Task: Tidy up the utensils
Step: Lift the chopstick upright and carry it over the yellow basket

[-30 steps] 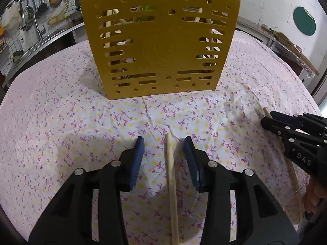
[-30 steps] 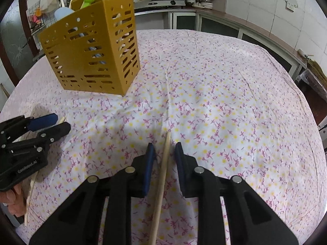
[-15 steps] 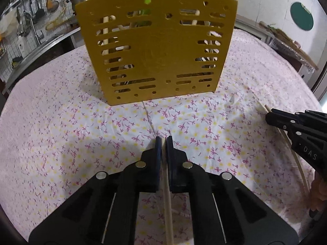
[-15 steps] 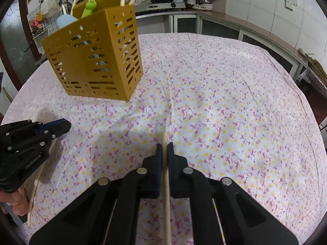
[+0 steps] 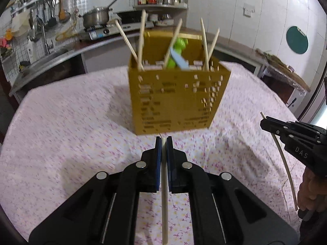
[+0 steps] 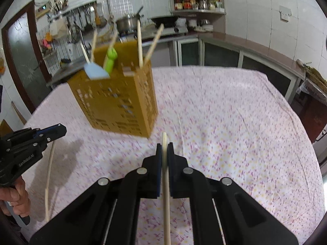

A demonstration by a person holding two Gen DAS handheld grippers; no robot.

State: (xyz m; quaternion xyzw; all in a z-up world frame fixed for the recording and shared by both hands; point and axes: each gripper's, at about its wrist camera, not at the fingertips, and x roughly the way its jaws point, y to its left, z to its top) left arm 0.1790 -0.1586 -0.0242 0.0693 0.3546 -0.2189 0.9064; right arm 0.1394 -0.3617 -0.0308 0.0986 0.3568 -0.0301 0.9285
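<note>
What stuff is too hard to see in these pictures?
- Lower ends of both held chopsticks: each wrist view, cut off by the bottom edge.
- Yellow holder: its holes, motion blur in both views.
- Shelf jars: right wrist view, too small.

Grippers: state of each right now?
Left gripper: shut on a chopstick.
Right gripper: shut on another chopstick.

The right gripper (image 6: 164,145) is clamped on a wooden chopstick (image 6: 166,196) above the flowered tablecloth (image 6: 235,122), with the yellow slotted holder (image 6: 116,102) (chopsticks and a green utensil standing in it) ahead and the left gripper (image 6: 59,129) gripping another chopstick (image 6: 49,175).
</note>
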